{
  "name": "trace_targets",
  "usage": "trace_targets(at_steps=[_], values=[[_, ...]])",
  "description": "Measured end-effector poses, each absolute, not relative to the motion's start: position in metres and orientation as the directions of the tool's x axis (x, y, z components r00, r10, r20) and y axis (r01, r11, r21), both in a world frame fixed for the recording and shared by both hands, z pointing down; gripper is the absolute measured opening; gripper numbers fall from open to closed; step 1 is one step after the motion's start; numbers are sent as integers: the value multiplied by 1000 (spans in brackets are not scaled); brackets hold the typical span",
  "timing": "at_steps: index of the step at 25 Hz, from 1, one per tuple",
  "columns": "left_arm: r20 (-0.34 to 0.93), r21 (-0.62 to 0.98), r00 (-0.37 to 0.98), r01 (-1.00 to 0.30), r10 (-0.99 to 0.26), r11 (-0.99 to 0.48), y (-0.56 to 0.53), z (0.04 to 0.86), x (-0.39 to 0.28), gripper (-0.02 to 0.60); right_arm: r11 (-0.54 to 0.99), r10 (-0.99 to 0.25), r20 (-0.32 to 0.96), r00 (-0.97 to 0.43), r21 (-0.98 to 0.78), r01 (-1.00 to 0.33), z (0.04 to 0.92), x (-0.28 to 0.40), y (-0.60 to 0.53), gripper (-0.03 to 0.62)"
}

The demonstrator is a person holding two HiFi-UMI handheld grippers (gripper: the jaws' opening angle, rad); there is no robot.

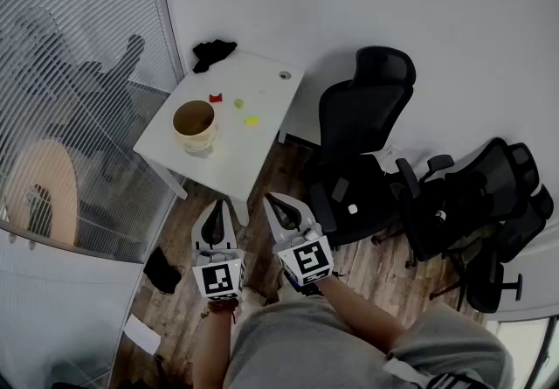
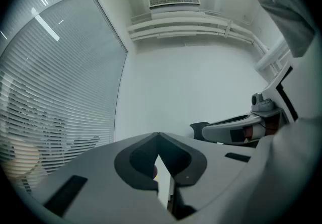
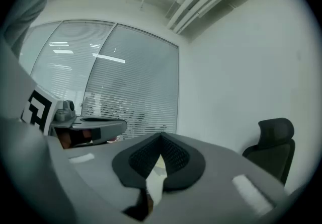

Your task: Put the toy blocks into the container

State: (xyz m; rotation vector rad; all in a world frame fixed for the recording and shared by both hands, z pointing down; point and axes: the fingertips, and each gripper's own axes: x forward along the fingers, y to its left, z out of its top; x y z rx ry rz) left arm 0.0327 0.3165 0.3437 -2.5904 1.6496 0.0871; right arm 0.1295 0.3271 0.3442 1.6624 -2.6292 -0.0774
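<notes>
A white table (image 1: 271, 90) is standing ahead of the person. At its left side, a round tan container (image 1: 193, 122) is sitting upright. To the right of it, three small toy blocks are lying apart on the tabletop, outside the container: a red block (image 1: 215, 98), a green block (image 1: 238, 103) and a yellow block (image 1: 251, 121). They are looking light, stiff and smooth, so pinching each across two opposite sides seems best. Nearer the person, the left gripper (image 1: 218, 208) is pointing level, jaws pressed together, gripping nothing. Beside it, the right gripper (image 1: 272, 202) is likewise closed and empty, well apart from the blocks.
</notes>
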Motion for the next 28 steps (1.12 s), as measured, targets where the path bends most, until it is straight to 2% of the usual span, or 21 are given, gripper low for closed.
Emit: trace_targets(at_steps=[4, 14, 24, 28], values=[[-63, -27, 436, -900, -898, -435, 317, 345, 12, 8, 455, -890, 33, -454, 36, -890, 346, 103, 328, 11], [-67, 15, 417, -908, -906, -419, 311, 361, -53, 8, 445, -895, 57, -442, 171, -879, 344, 69, 307, 11], [-32, -41, 451, -892, -892, -450, 273, 363, -47, 8, 403, -915, 81, -395, 153, -902, 368, 104, 246, 11], [-20, -19, 438, -899, -899, -438, 241, 371, -41, 8, 441, -897, 105, -429, 155, -884, 382, 117, 207, 12]])
